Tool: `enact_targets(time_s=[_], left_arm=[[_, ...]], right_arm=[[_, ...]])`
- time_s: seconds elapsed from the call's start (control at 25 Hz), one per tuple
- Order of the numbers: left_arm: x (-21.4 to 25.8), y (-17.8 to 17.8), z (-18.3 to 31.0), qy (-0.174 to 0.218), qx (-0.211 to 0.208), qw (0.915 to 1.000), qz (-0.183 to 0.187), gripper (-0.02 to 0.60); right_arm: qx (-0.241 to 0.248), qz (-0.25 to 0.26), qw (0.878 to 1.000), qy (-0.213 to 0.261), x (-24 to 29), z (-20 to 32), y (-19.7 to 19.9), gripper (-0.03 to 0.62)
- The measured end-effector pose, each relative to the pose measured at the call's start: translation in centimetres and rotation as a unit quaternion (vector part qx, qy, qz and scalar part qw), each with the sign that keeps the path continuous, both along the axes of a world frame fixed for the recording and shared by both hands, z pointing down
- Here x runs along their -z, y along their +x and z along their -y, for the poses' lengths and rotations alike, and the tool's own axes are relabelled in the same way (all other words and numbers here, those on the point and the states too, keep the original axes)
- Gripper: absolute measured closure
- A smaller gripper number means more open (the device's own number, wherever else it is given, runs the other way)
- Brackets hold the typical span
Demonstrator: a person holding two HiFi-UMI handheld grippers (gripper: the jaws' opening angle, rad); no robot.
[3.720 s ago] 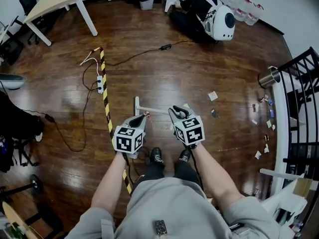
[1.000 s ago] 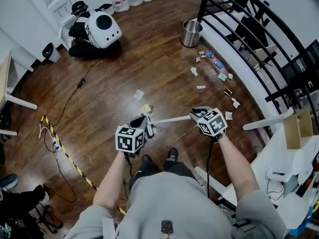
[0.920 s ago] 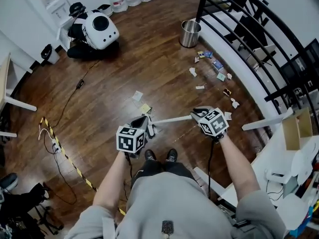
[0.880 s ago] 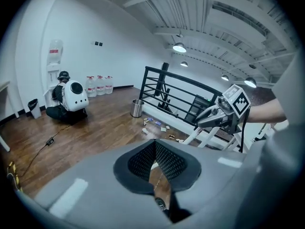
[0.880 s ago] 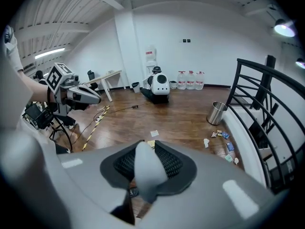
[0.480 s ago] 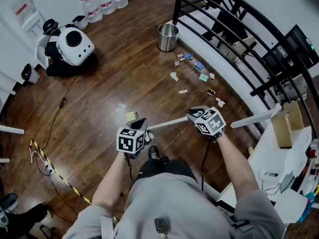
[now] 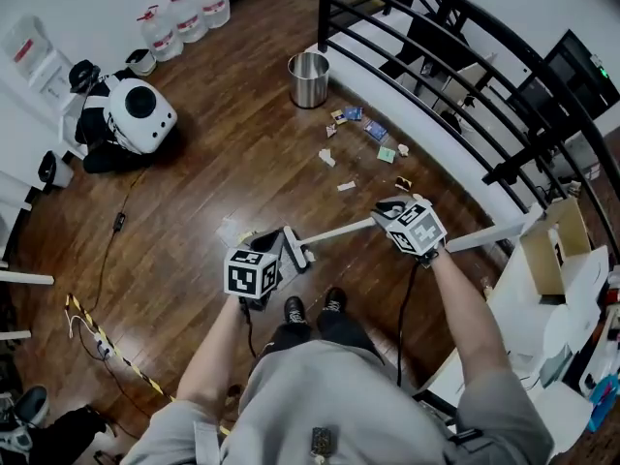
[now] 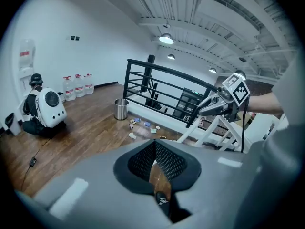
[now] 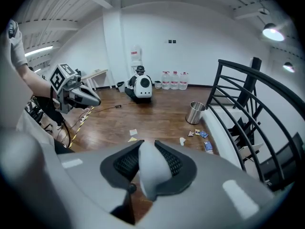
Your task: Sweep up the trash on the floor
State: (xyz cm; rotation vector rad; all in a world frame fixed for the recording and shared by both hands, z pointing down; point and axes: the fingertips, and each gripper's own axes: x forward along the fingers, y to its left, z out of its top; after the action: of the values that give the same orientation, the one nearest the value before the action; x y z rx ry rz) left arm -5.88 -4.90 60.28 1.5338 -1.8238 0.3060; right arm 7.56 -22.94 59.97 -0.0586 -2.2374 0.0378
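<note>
Grey shirt [image 7: 320,395] fills the bottom of my head view, with both forearms reaching out over a pair of dark shoes [image 7: 312,308] on the brown wooden floor [image 7: 213,172]. My left gripper [image 7: 272,244] points out and down. In the left gripper view its pads meet at the tips, with only a thin wedge of floor showing behind them, and I see nothing clamped there. A small dark thing sits low in that wedge; I can't tell what it is.

My right gripper [image 7: 386,211] is clamped on the rounded top end of a white broom [image 7: 339,232]. The handle slants across to a short white head just beside the left gripper's tips. Whether that head touches the floor I can't tell.

A couple of paper scraps [image 7: 232,231] lie close by the left gripper. The trash [image 7: 373,134] is farther out: wrappers and bits of paper strewn along the foot of the black railing [image 7: 426,56], well apart from the broom head. Beyond it a steel bin [image 7: 308,66] stands upright near the railing's end post. Farthest off, by the white wall, someone sits on the floor wearing a round white pack [image 7: 140,114], with water jugs [image 7: 184,13] lined up beyond.
</note>
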Motion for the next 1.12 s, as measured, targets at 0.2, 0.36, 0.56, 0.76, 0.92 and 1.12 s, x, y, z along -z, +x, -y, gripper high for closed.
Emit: enact_targets(time_s=[0.2,0.36,0.56,0.76,0.92,1.12], left_arm=[[0.0,1.7,4.2,0.001,-0.015,0.9999,0.0,0.575],[0.1,2.7,6.9,0.003,-0.028,0.9996,0.0,0.575],[-0.1,3.5,8.7,0.004,-0.031,0.9995,-0.002,0.575],[0.3,3.7,8.8,0.003,-0.022,0.9997,-0.002,0.575],[0.3,3.1,7.1,-0.001,-0.015,0.9999,0.006,0.575],[0.3,0.6,3.2,0.004,0.009,0.9999,0.008,0.575]], right_arm=[[-0.036,-0.002,0.999,0.012,0.4,5.7,3.1,0.525],[-0.058,-0.006,0.998,0.029,1.2,9.3,4.9,0.525],[-0.07,-0.008,0.997,0.044,1.8,11.8,6.2,0.525],[-0.067,0.023,0.997,0.042,3.3,11.5,4.9,0.53],[-0.054,0.055,0.996,0.042,4.3,10.1,2.0,0.531],[-0.033,0.083,0.995,0.049,5.7,6.3,-2.6,0.533]])
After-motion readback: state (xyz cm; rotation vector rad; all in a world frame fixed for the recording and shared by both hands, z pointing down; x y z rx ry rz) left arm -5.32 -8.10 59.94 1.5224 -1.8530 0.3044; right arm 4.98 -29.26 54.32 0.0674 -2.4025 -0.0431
